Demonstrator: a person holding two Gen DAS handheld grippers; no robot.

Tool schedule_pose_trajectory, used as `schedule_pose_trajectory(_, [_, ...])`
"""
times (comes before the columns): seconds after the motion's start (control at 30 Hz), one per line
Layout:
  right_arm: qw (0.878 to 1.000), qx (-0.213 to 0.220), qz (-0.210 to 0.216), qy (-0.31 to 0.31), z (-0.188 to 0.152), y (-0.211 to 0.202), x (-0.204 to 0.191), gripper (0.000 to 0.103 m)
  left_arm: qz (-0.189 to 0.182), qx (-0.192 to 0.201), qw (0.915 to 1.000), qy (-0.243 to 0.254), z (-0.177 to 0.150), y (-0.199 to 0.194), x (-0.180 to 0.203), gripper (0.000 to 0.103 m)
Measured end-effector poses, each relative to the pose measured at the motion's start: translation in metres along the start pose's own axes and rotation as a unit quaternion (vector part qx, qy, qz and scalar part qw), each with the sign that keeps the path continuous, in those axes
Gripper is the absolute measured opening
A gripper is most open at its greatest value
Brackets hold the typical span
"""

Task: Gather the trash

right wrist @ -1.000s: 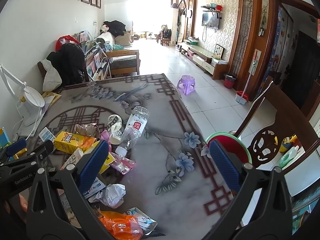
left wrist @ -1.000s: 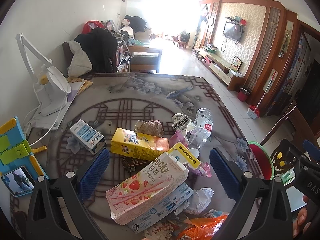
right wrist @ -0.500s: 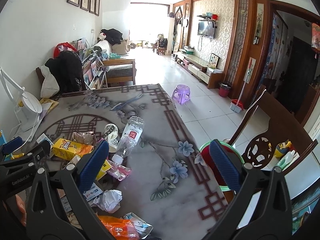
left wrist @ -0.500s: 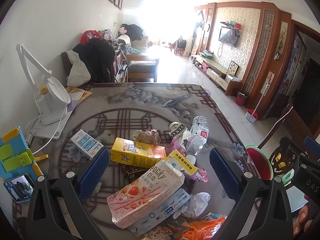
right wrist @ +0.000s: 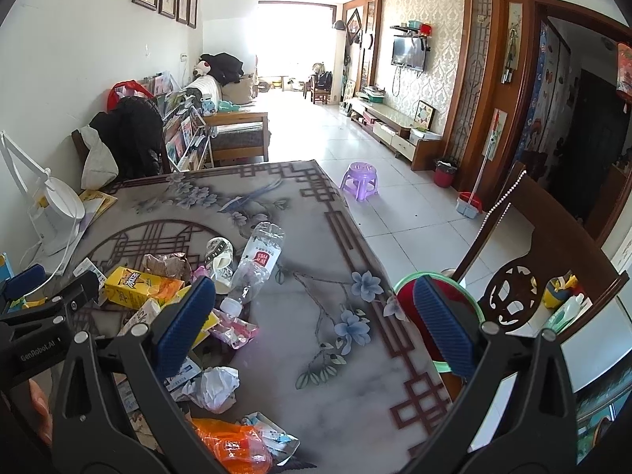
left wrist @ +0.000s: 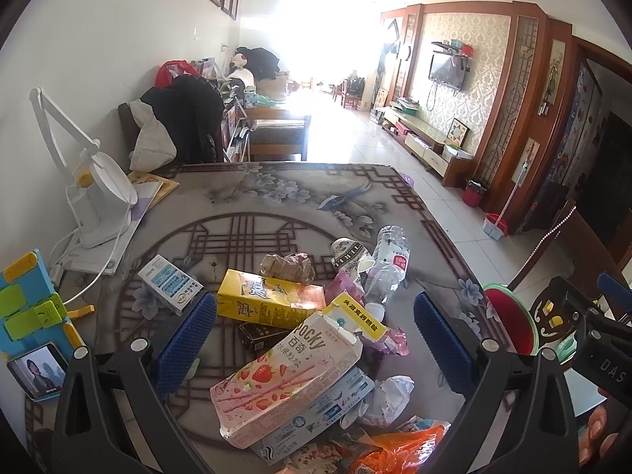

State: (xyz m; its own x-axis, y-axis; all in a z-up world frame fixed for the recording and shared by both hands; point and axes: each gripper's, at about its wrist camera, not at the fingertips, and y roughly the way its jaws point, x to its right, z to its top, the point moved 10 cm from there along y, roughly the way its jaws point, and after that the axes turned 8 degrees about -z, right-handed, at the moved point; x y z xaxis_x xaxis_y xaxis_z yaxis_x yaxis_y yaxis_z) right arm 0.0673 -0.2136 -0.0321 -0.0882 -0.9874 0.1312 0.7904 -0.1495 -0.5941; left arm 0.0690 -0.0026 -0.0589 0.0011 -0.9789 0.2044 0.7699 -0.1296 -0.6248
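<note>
The left gripper [left wrist: 316, 339] is held above the worktop [left wrist: 252, 197] with its fingers [left wrist: 185, 339] spread wide and nothing between them. Below it, toward 6 o'clock in the left wrist view, a pile of trash is seen: a pink snack box [left wrist: 284, 379] lies tilted over a pale blue carton [left wrist: 339, 403], with a yellow box [left wrist: 272, 302] just beyond it at 12 o'clock and a small white-and-blue carton [left wrist: 170, 282] at 10 o'clock. A crushed plastic bottle [left wrist: 385, 264] lies on its side at 1 o'clock, beside a crumpled paper cup [left wrist: 349, 252]. A ball of white paper [left wrist: 389, 395] and an orange wrapper [left wrist: 399, 450] lie at 5 o'clock.

The right gripper [right wrist: 314, 324] is also held wide and empty, over bare worktop at the right of the pile. A red bin [right wrist: 418, 300] with a green rim is seen partly behind its right finger, off the worktop edge. A white lamp [left wrist: 98, 205] stands at 9 o'clock.
</note>
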Motion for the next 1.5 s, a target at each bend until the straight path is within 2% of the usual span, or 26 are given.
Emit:
schedule_pose_trajectory(0.17, [0.992, -0.087, 0.081, -0.05, -0.044, 0.021, -0.023, 0.099, 0.006, -0.007, 0.9998, -0.016, -0.012, 0.005, -0.03, 0.095])
schedule_pose_trajectory(0.23, [0.98, -0.145, 0.124, -0.064, -0.079, 0.033, -0.035, 0.099, 0.023, -0.01, 0.9996, -0.01, -0.019, 0.007, -0.043, 0.095])
schedule_pose_trajectory(0.3, [0.964, -0.202, 0.158, -0.068, -0.117, 0.044, -0.045, 0.099, 0.034, -0.031, 0.9989, -0.006, -0.033, 0.012, -0.057, 0.095])
schedule_pose_trajectory(0.37, [0.95, -0.24, 0.178, -0.087, -0.15, 0.051, -0.058, 0.099, 0.018, -0.061, 0.998, 0.0, -0.045, 0.019, -0.062, 0.095])
schedule_pose_trajectory(0.43, [0.939, -0.251, 0.193, -0.137, -0.172, 0.051, -0.073, 0.099, -0.013, -0.079, 0.9966, 0.02, -0.054, 0.023, -0.06, 0.095])
schedule_pose_trajectory(0.5, [0.925, -0.248, 0.207, -0.2, -0.186, 0.046, -0.088, 0.099, -0.021, -0.096, 0.9926, 0.072, -0.063, 0.026, -0.055, 0.095])
schedule_pose_trajectory(0.6, [0.907, -0.236, 0.241, -0.252, -0.191, 0.036, -0.107, 0.099, -0.064, -0.141, 0.978, 0.14, -0.084, 0.036, -0.04, 0.095])
schedule_pose_trajectory(0.67, [0.891, -0.226, 0.263, -0.294, -0.197, 0.029, -0.123, 0.098, -0.077, -0.167, 0.9678, 0.172, -0.1, 0.041, -0.034, 0.093])
schedule_pose_trajectory(0.77, [0.868, -0.237, 0.258, -0.352, -0.215, 0.033, -0.137, 0.09, -0.102, -0.187, 0.9621, 0.17, -0.113, 0.043, -0.031, 0.082])
schedule_pose_trajectory(0.83, [0.859, -0.251, 0.248, -0.371, -0.23, 0.038, -0.14, 0.077, -0.128, -0.192, 0.9593, 0.163, -0.116, 0.042, -0.027, 0.079])
schedule_pose_trajectory(0.9, [0.86, -0.25, 0.232, -0.38, -0.236, 0.042, -0.141, 0.057, -0.141, -0.19, 0.9568, 0.17, -0.117, 0.04, -0.023, 0.079])
schedule_pose_trajectory(1.0, [0.866, -0.257, 0.267, -0.335, -0.228, 0.034, -0.14, 0.043, -0.14, -0.185, 0.958, 0.168, -0.111, 0.044, -0.024, 0.079])
schedule_pose_trajectory(1.13, [0.89, -0.24, 0.285, -0.263, -0.197, 0.02, -0.128, 0.041, -0.155, -0.181, 0.9631, 0.125, -0.095, 0.061, -0.031, 0.079])
schedule_pose_trajectory(1.2, [0.9, -0.233, 0.291, -0.226, -0.181, 0.02, -0.121, 0.041, -0.165, -0.195, 0.9596, 0.118, -0.094, 0.074, -0.031, 0.079])
schedule_pose_trajectory(1.27, [0.909, -0.229, 0.292, -0.19, -0.168, 0.018, -0.11, 0.041, -0.162, -0.21, 0.9549, 0.133, -0.098, 0.088, -0.028, 0.079])
schedule_pose_trajectory(1.37, [0.915, -0.223, 0.304, -0.146, -0.147, 0.006, -0.089, 0.041, -0.16, -0.223, 0.9521, 0.135, -0.103, 0.102, -0.027, 0.079])
schedule_pose_trajectory(1.47, [0.92, -0.204, 0.309, -0.127, -0.135, 0.001, -0.08, 0.041, -0.151, -0.218, 0.9578, 0.111, -0.101, 0.108, -0.034, 0.07])
schedule_pose_trajectory(1.5, [0.922, -0.196, 0.309, -0.122, -0.131, 0.004, -0.084, 0.041, -0.15, -0.213, 0.9601, 0.101, -0.099, 0.108, -0.037, 0.058])
